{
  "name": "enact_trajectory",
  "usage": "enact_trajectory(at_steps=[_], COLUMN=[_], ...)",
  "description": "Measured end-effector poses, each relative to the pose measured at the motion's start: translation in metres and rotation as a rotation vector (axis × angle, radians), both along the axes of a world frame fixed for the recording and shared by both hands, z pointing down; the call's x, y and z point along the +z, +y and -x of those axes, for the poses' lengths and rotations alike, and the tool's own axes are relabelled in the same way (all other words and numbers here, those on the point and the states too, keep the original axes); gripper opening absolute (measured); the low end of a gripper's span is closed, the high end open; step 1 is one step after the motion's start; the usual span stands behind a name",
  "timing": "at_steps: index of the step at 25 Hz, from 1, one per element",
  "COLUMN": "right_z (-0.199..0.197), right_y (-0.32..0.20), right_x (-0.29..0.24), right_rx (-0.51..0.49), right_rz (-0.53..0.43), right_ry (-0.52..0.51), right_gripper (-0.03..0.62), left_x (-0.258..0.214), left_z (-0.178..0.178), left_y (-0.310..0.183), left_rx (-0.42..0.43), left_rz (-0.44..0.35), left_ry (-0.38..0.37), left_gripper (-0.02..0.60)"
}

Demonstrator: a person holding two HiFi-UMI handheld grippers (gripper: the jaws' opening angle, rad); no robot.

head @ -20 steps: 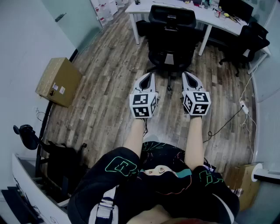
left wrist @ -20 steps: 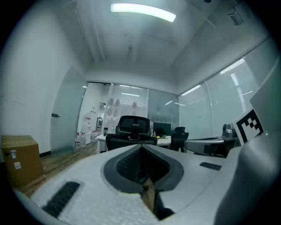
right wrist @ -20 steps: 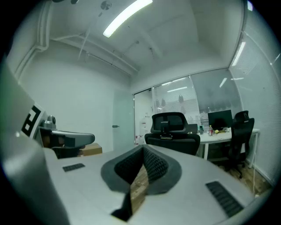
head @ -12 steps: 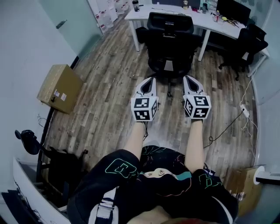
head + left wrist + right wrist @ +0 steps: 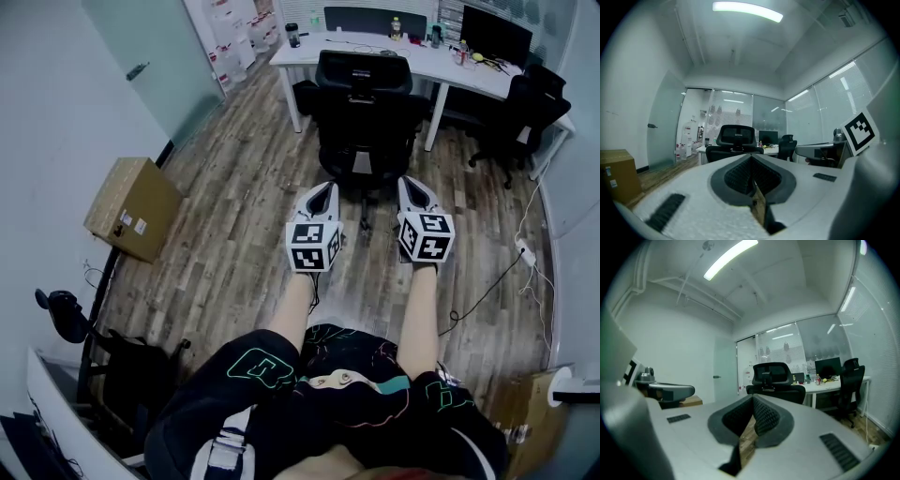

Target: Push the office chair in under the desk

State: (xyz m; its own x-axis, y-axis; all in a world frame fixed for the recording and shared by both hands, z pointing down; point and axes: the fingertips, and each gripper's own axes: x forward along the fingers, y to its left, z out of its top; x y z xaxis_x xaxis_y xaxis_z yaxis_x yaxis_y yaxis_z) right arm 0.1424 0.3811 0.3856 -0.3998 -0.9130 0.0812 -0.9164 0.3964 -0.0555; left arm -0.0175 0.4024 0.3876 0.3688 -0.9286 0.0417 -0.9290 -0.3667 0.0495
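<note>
A black office chair stands with its back to me, in front of a long white desk and pulled out from it. My left gripper and right gripper are held out side by side, pointing at the chair's lower part and a little short of it. Both are shut with nothing between the jaws. The chair's backrest rises beyond the left gripper in the left gripper view. In the right gripper view the chair and the desk lie beyond the right gripper.
A cardboard box sits by the left wall. A second black chair stands at the desk's right end. A cable and power strip lie on the wood floor at right. A monitor and bottles are on the desk.
The head view has lifted, so more of the desk and the room shows. Both grippers stay shut and side by side behind the chair, sitting slightly lower in the frame.
</note>
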Motion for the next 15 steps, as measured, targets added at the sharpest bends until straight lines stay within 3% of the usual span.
enact_trajectory(at_steps=[15], right_z=[0.022], right_y=[-0.014], right_x=[0.007], right_rx=[-0.064], right_rz=[0.031], right_ry=[0.011], right_gripper=[0.005], left_x=[0.005], left_z=[0.027], left_y=[-0.005], left_rx=[-0.047], left_rz=[0.01], left_ry=[0.014], left_gripper=[0.008])
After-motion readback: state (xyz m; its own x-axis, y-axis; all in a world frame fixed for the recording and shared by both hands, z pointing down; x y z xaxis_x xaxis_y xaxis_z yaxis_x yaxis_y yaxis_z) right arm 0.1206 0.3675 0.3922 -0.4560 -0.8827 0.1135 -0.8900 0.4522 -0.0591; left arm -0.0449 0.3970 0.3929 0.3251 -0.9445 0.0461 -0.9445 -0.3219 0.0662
